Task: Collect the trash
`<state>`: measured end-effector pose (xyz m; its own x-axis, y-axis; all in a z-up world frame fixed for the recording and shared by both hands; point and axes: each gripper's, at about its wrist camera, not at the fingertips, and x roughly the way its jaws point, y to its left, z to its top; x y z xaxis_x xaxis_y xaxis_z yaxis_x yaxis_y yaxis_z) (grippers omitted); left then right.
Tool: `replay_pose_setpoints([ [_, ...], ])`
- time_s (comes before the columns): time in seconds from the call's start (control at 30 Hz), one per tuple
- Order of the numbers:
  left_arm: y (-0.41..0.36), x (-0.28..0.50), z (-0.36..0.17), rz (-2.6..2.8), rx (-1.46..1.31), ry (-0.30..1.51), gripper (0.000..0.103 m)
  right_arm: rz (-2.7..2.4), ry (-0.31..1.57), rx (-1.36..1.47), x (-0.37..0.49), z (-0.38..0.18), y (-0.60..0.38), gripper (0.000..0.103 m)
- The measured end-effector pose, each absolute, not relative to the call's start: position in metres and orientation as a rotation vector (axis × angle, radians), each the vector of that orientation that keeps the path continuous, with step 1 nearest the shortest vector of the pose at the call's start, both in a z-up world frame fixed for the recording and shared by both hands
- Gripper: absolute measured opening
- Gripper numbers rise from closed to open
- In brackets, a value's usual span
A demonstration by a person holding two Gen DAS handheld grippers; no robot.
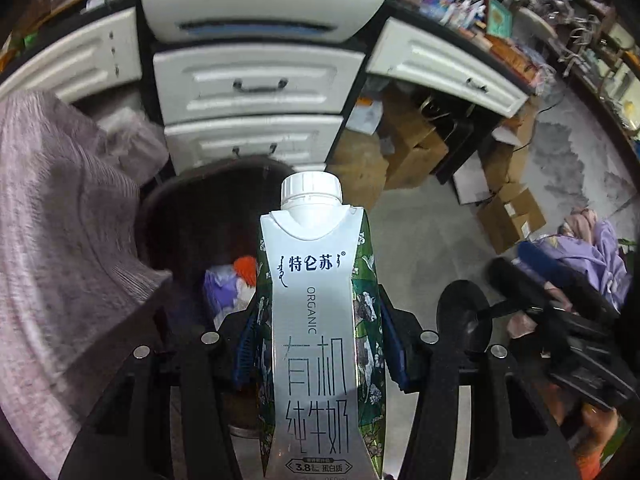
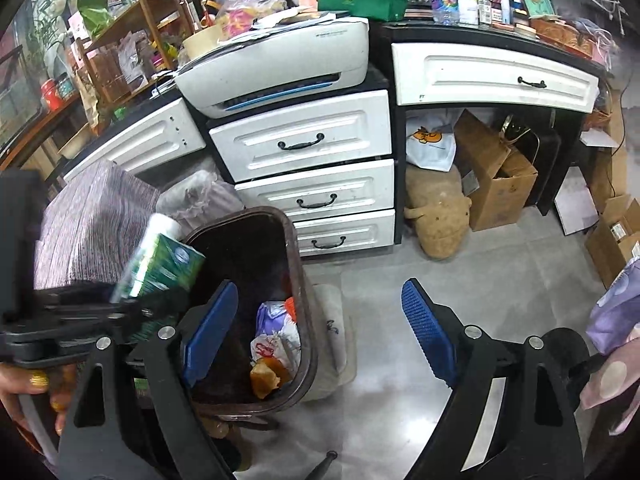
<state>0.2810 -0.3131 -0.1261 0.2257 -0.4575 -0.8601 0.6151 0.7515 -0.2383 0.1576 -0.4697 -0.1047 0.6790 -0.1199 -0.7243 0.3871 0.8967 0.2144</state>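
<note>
- Left wrist view: the left tongs (image 1: 320, 344) are clamped on a milk carton (image 1: 320, 320), cap pointing away, above the dark bin (image 1: 192, 216) of trash.
- Right wrist view: the right tongs (image 2: 320, 336) are spread wide and empty above the bin (image 2: 296, 280); the carton (image 2: 164, 264) is at its left rim.

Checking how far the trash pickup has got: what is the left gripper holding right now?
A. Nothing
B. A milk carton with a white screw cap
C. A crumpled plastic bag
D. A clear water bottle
B: in the left wrist view the left gripper has its blue pads pressed on both sides of the milk carton, whose white cap points toward the brown trash bin.
</note>
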Motion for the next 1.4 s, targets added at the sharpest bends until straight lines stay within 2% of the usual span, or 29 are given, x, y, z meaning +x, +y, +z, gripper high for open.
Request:
replay_pose_setpoints([
  [0.13, -0.321, 0.284, -0.135, -0.720, 0.199, 1.122, 0.052, -0.298, 0.771, 0.366, 0.156, -0.103, -0.471, 0.083],
  [0.27, -0.328, 0.280, -0.138, -0.734, 0.226, 1.132, 0.067, -0.303, 0.768, 0.370, 0.155, -0.102, -0.471, 0.083],
  [0.37, -0.327, 0.273, -0.130, -0.737, 0.238, 1.094, 0.069, -0.320, 0.751, 0.366, 0.153, -0.098, -0.472, 0.083],
  [0.5, -0.312, 0.258, -0.100, -0.729, 0.200, 0.994, 0.072, -0.385, 0.716, 0.340, 0.145, -0.083, -0.470, 0.084],
  [0.57, -0.294, 0.245, -0.078, -0.724, 0.168, 0.912, 0.080, -0.408, 0.691, 0.318, 0.141, -0.074, -0.464, 0.089],
  [0.67, -0.269, 0.227, -0.052, -0.690, 0.141, 0.810, 0.086, -0.399, 0.661, 0.283, 0.136, -0.059, -0.447, 0.090],
  [0.77, -0.237, 0.208, -0.030, -0.647, 0.101, 0.725, 0.093, -0.355, 0.618, 0.257, 0.131, -0.044, -0.416, 0.097],
  [0.83, -0.212, 0.191, -0.017, -0.604, 0.079, 0.648, 0.097, -0.325, 0.566, 0.252, 0.124, -0.035, -0.398, 0.097],
  [1.0, -0.154, 0.156, -0.001, -0.472, 0.067, 0.539, 0.097, -0.256, 0.468, 0.246, 0.109, -0.013, -0.343, 0.097],
  [1.4, -0.045, 0.077, 0.008, -0.196, -0.054, 0.458, 0.097, -0.093, 0.323, 0.167, 0.044, 0.008, -0.249, 0.097],
])
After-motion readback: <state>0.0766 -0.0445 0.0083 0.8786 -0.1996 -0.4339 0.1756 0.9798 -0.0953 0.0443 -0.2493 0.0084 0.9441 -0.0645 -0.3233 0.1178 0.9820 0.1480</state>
